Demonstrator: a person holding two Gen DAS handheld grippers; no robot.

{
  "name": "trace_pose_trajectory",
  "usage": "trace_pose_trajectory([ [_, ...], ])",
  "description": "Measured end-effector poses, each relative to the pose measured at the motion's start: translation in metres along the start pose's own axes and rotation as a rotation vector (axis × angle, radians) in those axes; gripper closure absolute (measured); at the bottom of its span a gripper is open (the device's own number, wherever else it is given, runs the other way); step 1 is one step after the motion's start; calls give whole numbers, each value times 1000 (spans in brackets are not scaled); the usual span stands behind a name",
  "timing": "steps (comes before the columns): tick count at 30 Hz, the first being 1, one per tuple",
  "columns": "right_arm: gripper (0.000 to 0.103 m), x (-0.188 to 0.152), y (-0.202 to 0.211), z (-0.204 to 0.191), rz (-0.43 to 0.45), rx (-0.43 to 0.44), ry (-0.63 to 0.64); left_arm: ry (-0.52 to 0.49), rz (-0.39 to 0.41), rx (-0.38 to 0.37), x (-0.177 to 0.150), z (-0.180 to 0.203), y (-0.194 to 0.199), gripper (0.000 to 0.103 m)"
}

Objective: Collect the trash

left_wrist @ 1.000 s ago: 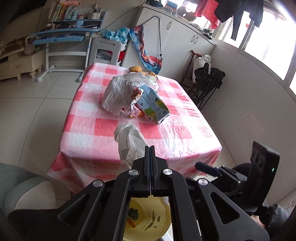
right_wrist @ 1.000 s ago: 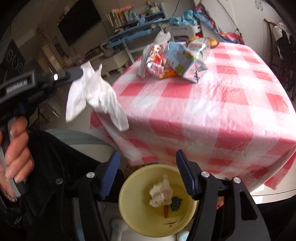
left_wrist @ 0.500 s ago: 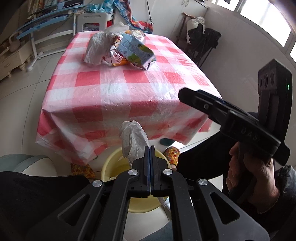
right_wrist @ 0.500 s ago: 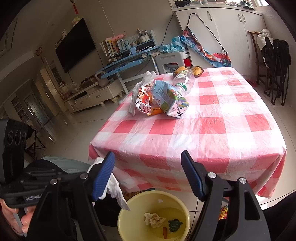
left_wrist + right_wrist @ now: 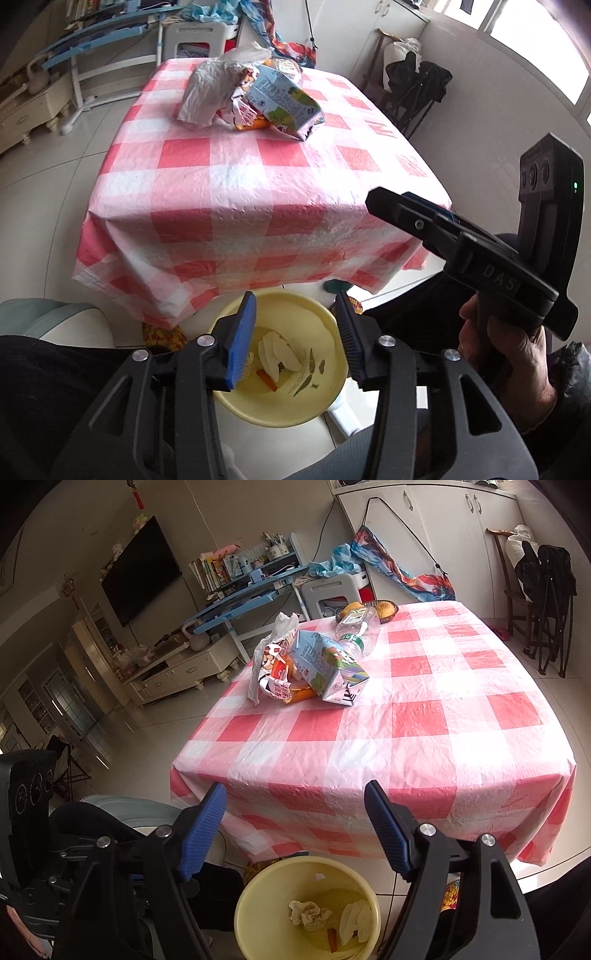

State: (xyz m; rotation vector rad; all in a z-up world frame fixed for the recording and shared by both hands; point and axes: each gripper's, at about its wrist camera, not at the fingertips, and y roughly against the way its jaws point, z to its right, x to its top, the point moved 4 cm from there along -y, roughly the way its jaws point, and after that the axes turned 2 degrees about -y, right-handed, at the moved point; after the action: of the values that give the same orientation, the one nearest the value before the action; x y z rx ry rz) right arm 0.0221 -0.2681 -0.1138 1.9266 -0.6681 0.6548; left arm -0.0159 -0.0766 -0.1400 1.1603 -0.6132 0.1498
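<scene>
The desk [image 5: 424, 716] is covered by a red-checked cloth; on it a carton [image 5: 325, 664], wrappers [image 5: 275, 672], a bottle [image 5: 356, 631] and, seemingly, fruit [image 5: 386, 609] are piled.

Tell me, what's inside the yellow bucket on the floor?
Inside the yellow bucket lie a crumpled tissue, a flatter white tissue and a small orange scrap. The bucket's near wall hides part of the bottom.

My left wrist camera tilts steeply down over the yellow bin [image 5: 325, 406], close below me by the table's [image 5: 258, 192] near edge. My right wrist camera looks shallower across the same table [image 5: 424, 716] and bin [image 5: 258, 893].
</scene>
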Motion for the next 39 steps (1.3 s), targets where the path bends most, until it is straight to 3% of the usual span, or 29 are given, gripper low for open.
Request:
trace_pose_trajectory([
  [5,29,-1,-1,-1,-6,-2,6,80,103,36,10,-15,14,43],
  [10,29,-3,-3,-2,-12,-6,13,135,161,59,15,-26,21,40],
  [39,29,-4,-5,-8,-17,-23,49,173,226,111,19,-34,30,31],
])
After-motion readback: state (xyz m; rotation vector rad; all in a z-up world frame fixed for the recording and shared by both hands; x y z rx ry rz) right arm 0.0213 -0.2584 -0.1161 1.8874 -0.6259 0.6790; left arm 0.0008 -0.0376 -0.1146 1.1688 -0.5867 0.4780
